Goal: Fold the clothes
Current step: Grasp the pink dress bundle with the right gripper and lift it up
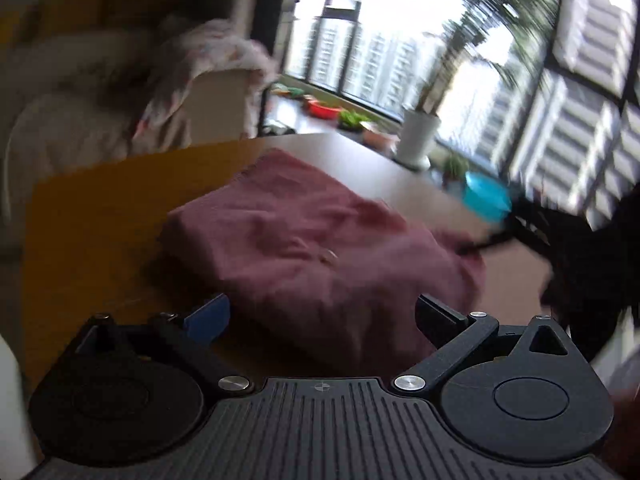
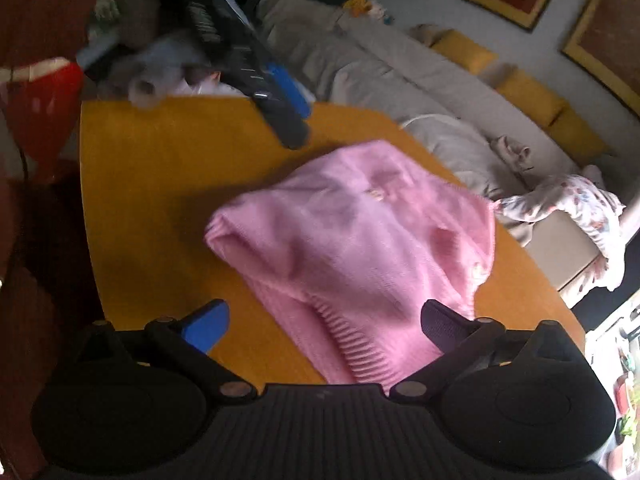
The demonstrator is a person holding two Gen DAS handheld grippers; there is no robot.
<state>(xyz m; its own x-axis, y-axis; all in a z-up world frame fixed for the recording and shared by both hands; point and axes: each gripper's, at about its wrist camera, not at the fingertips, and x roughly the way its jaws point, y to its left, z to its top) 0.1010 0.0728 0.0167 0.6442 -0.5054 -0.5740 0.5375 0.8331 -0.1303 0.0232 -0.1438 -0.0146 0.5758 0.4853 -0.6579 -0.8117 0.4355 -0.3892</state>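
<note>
Both grippers — left gripper (image 1: 322, 318), right gripper (image 2: 326, 320) — gape above folded sweater (image 2: 360, 240).

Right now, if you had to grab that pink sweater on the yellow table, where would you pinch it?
I'd pinch the ribbed hem, the pink sweater's nearest edge. It lies flat on the yellow table right between the open fingers of the right gripper, so a low, straight-ahead approach should probably catch that firm band.
</note>
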